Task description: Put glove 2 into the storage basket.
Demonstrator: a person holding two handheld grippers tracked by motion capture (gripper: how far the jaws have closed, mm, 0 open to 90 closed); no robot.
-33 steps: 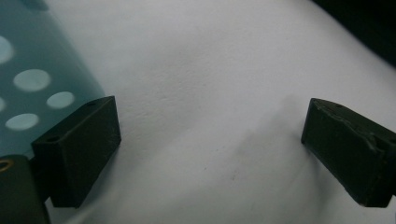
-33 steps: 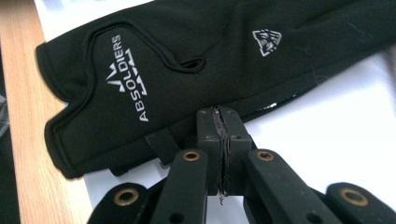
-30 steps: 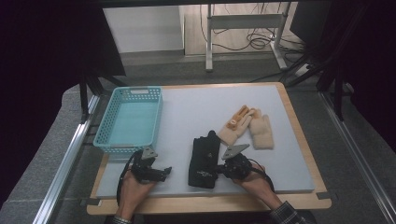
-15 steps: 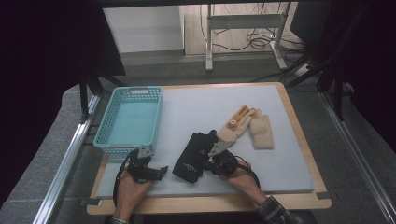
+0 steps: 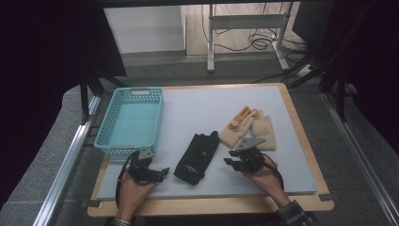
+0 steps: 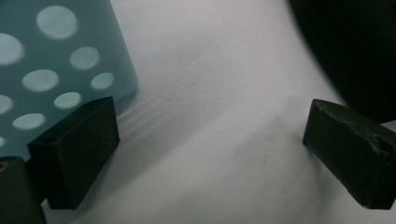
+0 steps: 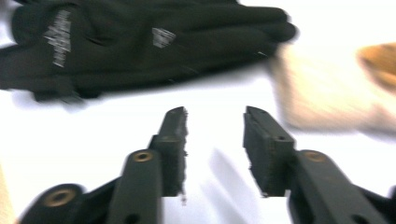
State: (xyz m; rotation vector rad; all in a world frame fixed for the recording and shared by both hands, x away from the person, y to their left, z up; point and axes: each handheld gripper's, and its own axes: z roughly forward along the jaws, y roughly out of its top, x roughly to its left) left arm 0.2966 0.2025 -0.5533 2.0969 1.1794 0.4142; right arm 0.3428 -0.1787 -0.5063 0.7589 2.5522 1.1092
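High overview; two close tool cameras, perhaps sharing black glove [image 5: 196,157].

Beige gloves [image 7: 327,93] smear with blur at the frame edge; black glove [image 6: 355,51] cut off.

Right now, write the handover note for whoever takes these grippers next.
Right gripper: jaws have just been opening, nothing between them, apart from the black glove.
Left gripper: jaws open, nothing between them, by the near corner of the blue basket.
Black glove lies flat on the table, between the grippers. Tan gloves lie beyond the right gripper.
Done: black glove let go on the table.
Left: probably moving the gloves into the basket, which holds none yet.
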